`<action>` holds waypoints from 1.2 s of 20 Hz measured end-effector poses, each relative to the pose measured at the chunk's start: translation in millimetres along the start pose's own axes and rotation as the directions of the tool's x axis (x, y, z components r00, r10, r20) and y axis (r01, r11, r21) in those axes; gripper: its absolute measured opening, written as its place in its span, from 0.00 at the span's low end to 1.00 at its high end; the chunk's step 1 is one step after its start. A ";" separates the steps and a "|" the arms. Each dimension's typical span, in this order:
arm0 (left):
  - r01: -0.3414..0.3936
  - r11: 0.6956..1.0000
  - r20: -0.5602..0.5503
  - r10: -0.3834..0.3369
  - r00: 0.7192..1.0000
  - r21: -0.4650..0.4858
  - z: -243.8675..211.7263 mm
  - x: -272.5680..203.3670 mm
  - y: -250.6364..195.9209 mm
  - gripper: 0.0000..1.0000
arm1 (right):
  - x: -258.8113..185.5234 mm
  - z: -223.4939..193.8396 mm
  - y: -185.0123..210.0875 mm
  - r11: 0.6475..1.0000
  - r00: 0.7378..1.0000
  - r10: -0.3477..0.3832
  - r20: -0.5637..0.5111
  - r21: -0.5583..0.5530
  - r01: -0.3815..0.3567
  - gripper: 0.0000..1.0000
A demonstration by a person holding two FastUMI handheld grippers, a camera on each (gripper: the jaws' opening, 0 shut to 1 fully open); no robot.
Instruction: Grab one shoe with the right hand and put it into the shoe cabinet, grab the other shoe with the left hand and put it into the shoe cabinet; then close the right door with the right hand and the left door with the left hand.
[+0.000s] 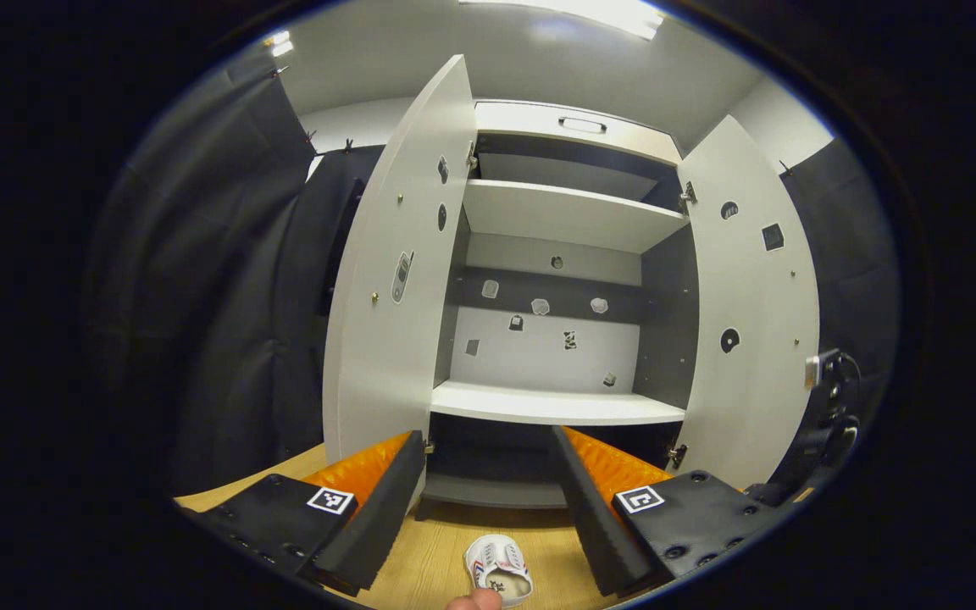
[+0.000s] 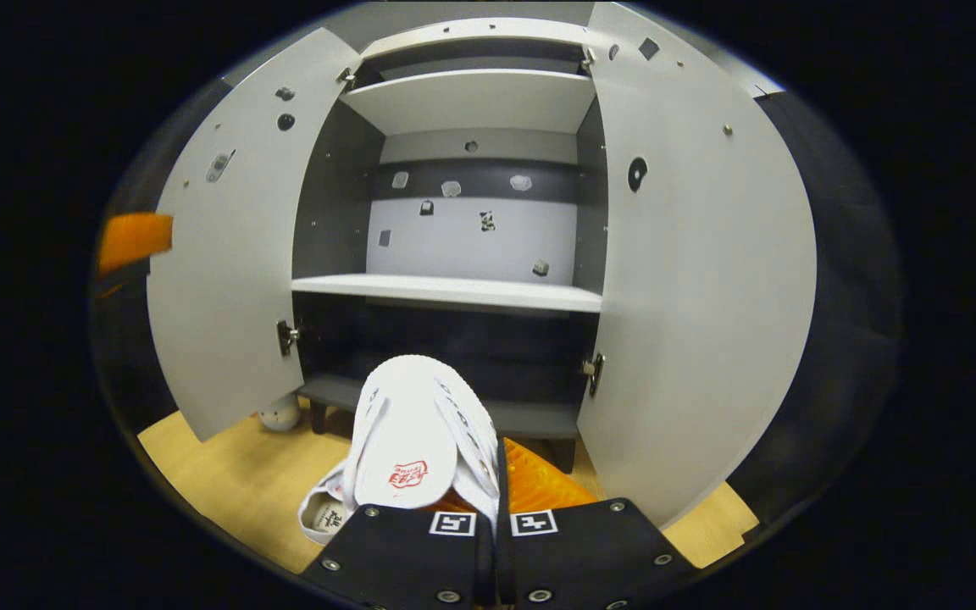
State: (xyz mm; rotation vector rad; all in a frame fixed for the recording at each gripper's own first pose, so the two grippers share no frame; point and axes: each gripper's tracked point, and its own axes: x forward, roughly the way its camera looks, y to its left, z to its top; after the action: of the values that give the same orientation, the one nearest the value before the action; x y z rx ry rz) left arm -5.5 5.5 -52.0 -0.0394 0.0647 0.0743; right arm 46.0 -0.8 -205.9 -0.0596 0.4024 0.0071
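Observation:
A white shoe (image 2: 407,440) with a red logo hangs in front of the open shoe cabinet (image 2: 454,292). My right gripper (image 2: 496,457) is shut on its side wall, toe pointing at the dark bottom compartment. The other white shoe (image 1: 498,569) lies on the wooden floor below my left gripper (image 1: 488,440), which is open with nothing between its fingers. The same shoe (image 2: 320,512) shows on the floor under the held one. The cabinet (image 1: 556,407) has both doors swung wide and bare white shelves.
The left door (image 1: 395,296) and right door (image 1: 751,322) flank the opening. A small white rounded object (image 2: 280,413) sits by the cabinet foot under the left door (image 2: 225,280). A fingertip (image 1: 475,600) shows beside the floor shoe. Black cloth hangs on both sides.

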 end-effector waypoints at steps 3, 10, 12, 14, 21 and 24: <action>0.002 1.000 0.005 -0.002 1.000 -0.006 0.8 -2.1 1.1 0.96 | 16.7 60.7 -1.8 0.999 0.997 -0.024 0.078 0.030 0.022 0.00; -0.004 1.000 -0.007 0.004 1.000 -0.010 -8.1 -7.7 7.7 0.96 | 134.3 177.3 -24.5 0.988 0.983 -0.152 0.103 0.051 0.147 0.01; -0.005 1.000 -0.018 0.005 1.000 -0.007 -12.8 -9.9 9.7 0.96 | 176.1 187.8 -31.7 0.983 0.982 -0.178 0.065 0.054 0.175 0.01; -0.015 1.000 -0.020 0.015 1.000 -0.003 -13.3 -12.0 12.9 0.96 | 212.6 188.8 -41.9 0.975 0.978 -0.210 0.016 0.081 0.208 0.01; -0.036 0.999 -0.030 0.036 0.999 0.001 -15.3 -14.0 20.0 0.96 | 299.6 146.2 -66.2 0.949 0.939 -0.281 -0.198 0.086 0.302 0.01; -0.038 0.999 -0.037 0.038 0.999 0.000 -17.6 -11.5 21.9 0.96 | 308.0 140.3 -60.2 0.951 0.942 -0.240 -0.234 0.137 0.276 0.03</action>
State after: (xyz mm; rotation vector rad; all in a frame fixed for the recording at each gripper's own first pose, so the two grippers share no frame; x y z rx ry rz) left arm -19.7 25.7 -69.6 -0.0406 0.1026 0.1119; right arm 385.4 -54.0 -194.3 0.0549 0.6082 -0.2960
